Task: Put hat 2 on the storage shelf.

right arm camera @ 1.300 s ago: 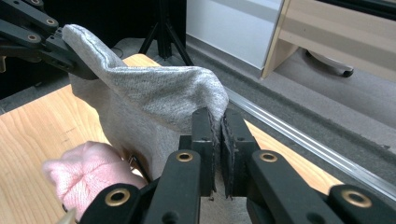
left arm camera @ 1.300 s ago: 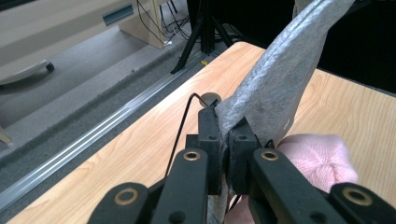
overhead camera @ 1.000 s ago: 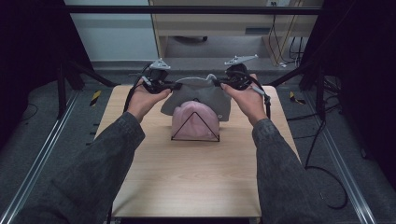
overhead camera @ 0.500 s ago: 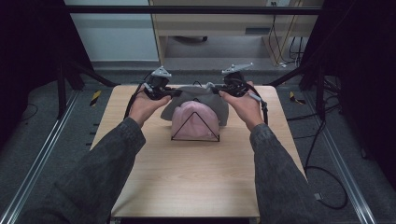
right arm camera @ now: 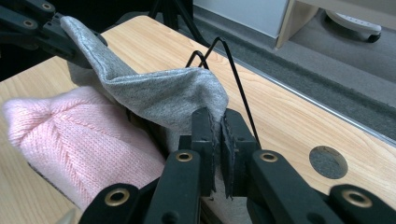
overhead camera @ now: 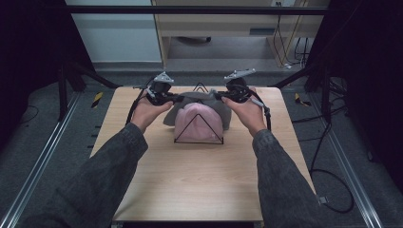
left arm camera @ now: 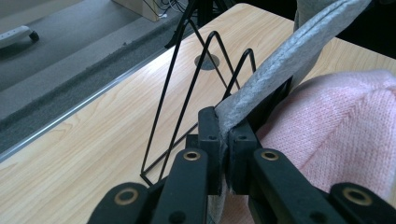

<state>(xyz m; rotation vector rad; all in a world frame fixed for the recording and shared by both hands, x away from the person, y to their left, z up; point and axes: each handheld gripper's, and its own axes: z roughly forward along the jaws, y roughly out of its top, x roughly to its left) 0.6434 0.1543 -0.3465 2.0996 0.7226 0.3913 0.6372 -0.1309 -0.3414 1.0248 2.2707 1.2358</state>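
Observation:
A grey cloth hat [overhead camera: 216, 102] [left arm camera: 299, 51] [right arm camera: 159, 95] hangs stretched between my two grippers over a black wire rack [overhead camera: 198, 128] [left arm camera: 196, 79] [right arm camera: 233, 70]. A pink knitted hat [overhead camera: 197, 121] [left arm camera: 341, 126] [right arm camera: 79, 140] sits on the rack's near side, in front of the grey one. My left gripper [overhead camera: 179, 98] [left arm camera: 224, 135] is shut on the grey hat's left edge. My right gripper [overhead camera: 215, 95] [right arm camera: 218, 123] is shut on its right edge. Both hold the hat above the far half of the wooden table [overhead camera: 199, 180].
A round cable hole [left arm camera: 207, 61] [right arm camera: 328, 162] lies in the tabletop near the far edge behind the rack. Beyond the table are grey floor [overhead camera: 47, 114], black stand legs [overhead camera: 66, 80], cables [overhead camera: 328, 156] and a wooden cabinet [overhead camera: 223, 23].
Both grippers have carried the grey hat a little farther back and up over the rack, and drawn slightly closer together. The pink hat has not moved.

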